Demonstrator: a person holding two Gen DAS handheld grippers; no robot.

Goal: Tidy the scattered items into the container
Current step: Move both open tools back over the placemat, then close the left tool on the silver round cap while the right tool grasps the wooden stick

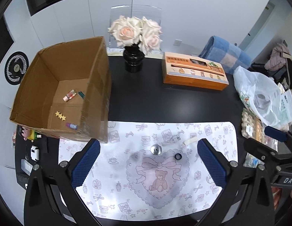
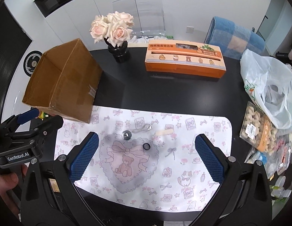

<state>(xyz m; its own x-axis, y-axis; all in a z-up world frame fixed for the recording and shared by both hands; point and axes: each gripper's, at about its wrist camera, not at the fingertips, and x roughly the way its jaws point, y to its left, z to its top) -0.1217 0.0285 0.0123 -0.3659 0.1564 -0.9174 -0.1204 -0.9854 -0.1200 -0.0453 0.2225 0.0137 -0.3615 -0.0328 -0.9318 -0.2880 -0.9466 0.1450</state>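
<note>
An open cardboard box [image 1: 51,79] [image 2: 70,86] stands at the left of the black table; inside lie a small pink bottle [image 1: 69,95], a green piece [image 1: 81,94], a yellow star clip [image 1: 60,115] and a purple tube [image 1: 71,126]. On the patterned mat [image 1: 127,197] [image 2: 193,179] lie a silver round cap [image 1: 156,149] [image 2: 127,134], a black ring [image 1: 178,156] [image 2: 146,146], a clear hair clip [image 1: 172,139] [image 2: 143,128] and a cream stick [image 1: 190,141] [image 2: 164,132]. My left gripper [image 1: 148,162] and right gripper [image 2: 147,156] hover open above the mat, holding nothing.
A black vase of pale roses [image 1: 133,37] [image 2: 115,32] and an orange carton [image 1: 195,71] [image 2: 185,58] stand at the back. A plastic bag [image 1: 262,94] [image 2: 270,88] and food packs [image 2: 259,130] crowd the right edge. Small toys [image 1: 27,132] lie left of the box.
</note>
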